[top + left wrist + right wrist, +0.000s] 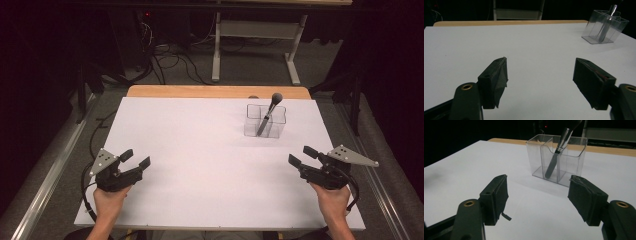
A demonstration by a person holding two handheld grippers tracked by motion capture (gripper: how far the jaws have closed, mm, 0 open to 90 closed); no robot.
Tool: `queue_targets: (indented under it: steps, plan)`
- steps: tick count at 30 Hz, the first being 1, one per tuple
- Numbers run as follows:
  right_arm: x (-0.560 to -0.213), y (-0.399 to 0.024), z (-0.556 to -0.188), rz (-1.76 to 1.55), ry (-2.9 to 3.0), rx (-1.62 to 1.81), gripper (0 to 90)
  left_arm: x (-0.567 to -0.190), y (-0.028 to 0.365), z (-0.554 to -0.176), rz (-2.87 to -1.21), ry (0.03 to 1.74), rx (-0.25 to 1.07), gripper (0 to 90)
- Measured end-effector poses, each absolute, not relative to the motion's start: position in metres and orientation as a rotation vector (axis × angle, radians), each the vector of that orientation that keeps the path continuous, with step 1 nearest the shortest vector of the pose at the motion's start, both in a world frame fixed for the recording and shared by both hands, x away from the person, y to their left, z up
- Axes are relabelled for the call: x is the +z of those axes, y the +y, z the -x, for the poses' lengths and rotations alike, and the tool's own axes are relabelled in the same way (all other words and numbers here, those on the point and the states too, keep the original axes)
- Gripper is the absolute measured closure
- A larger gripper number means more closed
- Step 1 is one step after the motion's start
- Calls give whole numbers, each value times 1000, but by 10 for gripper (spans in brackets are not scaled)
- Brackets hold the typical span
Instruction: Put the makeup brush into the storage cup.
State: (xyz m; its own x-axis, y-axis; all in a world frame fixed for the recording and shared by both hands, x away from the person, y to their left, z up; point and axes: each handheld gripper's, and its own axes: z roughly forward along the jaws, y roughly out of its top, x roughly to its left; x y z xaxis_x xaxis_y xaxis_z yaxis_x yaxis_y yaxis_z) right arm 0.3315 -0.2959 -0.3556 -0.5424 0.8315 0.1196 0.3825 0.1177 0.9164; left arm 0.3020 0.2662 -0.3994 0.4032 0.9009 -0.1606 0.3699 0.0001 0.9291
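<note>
Here the left claw (136, 159) and the right claw (301, 156) sit low over the near part of the white table (200, 150), each held in one hand, both with jaws wide apart and nothing between them. Further back, toward the right side, stands a clear plastic organizer (265, 121). A makeup brush (269, 112) leans inside it, handle down and grey head above the rim.

The brush (560, 147) loses its bristle head past the top edge in the right gripper view, and the clear holder's (604, 27) walls blur its handle in the left gripper view.
</note>
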Motion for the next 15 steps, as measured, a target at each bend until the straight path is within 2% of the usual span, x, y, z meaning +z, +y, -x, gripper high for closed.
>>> queue_targets:
  steps: [15]
  plan:
    - [-379, -295, -332, -1222, 1993, 1405, 332, -400, 267, -302, -1583, 1155, 608, 277]
